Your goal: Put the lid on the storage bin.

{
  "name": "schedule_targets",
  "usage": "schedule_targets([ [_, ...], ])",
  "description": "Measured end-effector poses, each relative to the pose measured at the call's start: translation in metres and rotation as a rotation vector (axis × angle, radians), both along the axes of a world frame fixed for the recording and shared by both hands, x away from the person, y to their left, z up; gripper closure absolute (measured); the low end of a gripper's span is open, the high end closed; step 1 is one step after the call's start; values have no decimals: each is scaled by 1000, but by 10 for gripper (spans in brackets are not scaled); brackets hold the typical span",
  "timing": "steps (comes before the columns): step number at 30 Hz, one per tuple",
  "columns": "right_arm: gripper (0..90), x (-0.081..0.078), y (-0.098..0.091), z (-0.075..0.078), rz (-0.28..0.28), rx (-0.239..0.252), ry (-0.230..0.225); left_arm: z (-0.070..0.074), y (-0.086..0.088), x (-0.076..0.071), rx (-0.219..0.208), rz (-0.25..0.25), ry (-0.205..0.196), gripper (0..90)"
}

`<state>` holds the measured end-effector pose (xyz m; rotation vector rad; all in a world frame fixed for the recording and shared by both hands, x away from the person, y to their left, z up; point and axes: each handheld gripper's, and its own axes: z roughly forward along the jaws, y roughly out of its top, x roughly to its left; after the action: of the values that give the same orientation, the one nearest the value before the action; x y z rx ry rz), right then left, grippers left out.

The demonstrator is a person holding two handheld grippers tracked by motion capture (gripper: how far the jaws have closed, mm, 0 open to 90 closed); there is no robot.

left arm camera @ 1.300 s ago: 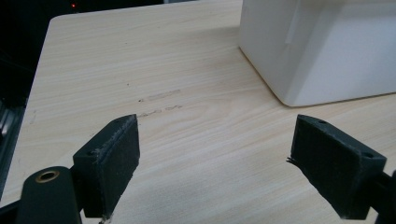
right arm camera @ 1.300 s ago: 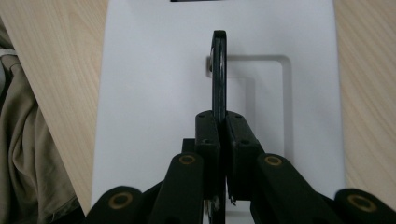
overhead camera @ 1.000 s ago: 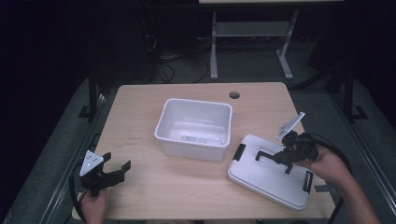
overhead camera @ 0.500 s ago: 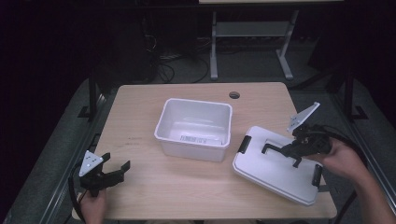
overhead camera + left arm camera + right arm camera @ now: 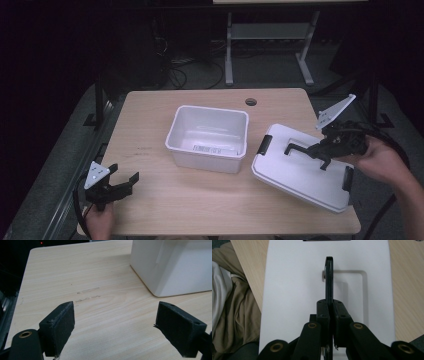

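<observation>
Nearest us, our left gripper (image 5: pixel 120 187) waits low over the pale wooden desk (image 5: pixel 200 210), fingers (image 5: pixel 60 327) spread wide and empty. Further right, our right gripper (image 5: pixel 320 150) has its fingers (image 5: pixel 323 315) pinched tight on the black hinged handle (image 5: pixel 329 277) of the white rectangular plastic lid (image 5: pixel 300 172) – the lid hangs tilted over the desk's right side. Beyond sits the open white plastic bin (image 5: pixel 207 135). To seat it well, we should level the lid and align the black end clips (image 5: pixel 264 144) with the rim – slowly
</observation>
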<state>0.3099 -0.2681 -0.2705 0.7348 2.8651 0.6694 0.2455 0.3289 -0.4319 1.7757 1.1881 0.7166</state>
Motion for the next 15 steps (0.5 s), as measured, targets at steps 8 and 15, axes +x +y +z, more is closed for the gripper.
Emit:
schedule_targets([
  [8,849,0,5,19,10,-2,-10,0,1,0,-4,1,1,149],
  [15,849,2,12,38,21,-3,-30,0,2,-1,-4,5,3,149],
])
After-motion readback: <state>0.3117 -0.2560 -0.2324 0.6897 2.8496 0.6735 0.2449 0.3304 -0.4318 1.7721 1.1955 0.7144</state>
